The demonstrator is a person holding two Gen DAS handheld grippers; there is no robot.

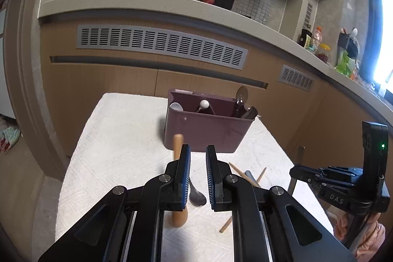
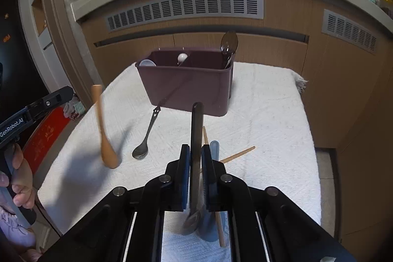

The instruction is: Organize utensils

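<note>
While the right claw point(image 2: 195, 158) clamps a dark metal spoon point(image 2: 196, 139), the left claw point(image 1: 198, 158) stands narrow beside a wooden spoon point(image 1: 177, 178), grip unclear

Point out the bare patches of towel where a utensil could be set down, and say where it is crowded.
Free: the white towel to the right of the purple caddy, and the strip left of the caddy in the left wrist view. Crowded: the near middle, with the smiley-handled spoon, the chopsticks and a blue utensil.
</note>
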